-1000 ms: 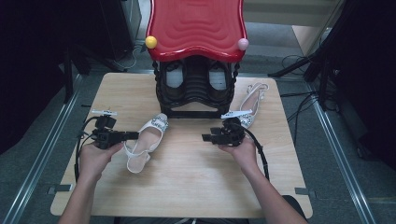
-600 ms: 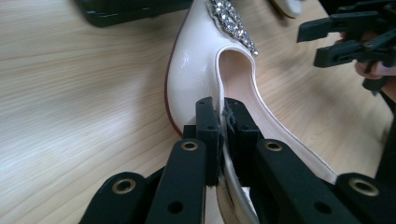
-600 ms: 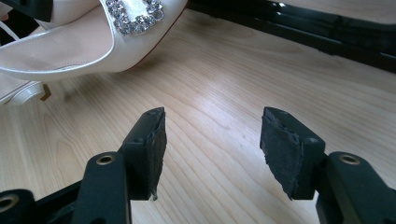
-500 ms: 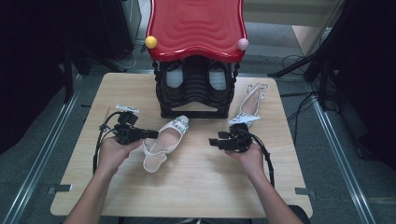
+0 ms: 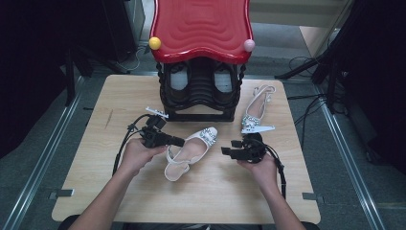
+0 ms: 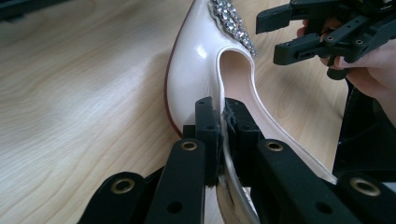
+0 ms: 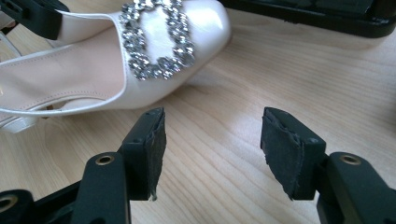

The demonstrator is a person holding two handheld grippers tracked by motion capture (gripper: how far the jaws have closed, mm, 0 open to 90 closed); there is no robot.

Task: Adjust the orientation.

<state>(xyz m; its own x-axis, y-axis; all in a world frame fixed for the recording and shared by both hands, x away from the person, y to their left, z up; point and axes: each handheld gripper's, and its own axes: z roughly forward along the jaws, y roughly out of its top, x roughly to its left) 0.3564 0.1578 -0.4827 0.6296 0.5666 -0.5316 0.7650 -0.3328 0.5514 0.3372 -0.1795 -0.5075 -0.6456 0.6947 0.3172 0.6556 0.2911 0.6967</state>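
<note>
A white slingback shoe with a rhinestone buckle lies in the middle of the wooden table. My left gripper is shut on the shoe's side wall, and in the left gripper view its pads pinch the thin edge of the shoe. My right gripper stands open just right of the toe, with nothing between its jaws. In the right gripper view it points at bare table beside the buckled toe. The matching second shoe lies at the back right.
A black shoe rack with a red wavy top stands at the table's back middle, with dark shoes inside. Its base runs just beyond the toe. Cables trail from both grippers. Metal rails flank the table.
My left gripper has carried the white shoe to the right, from the table's left side to its middle. My right gripper has drifted slightly toward the near edge.
</note>
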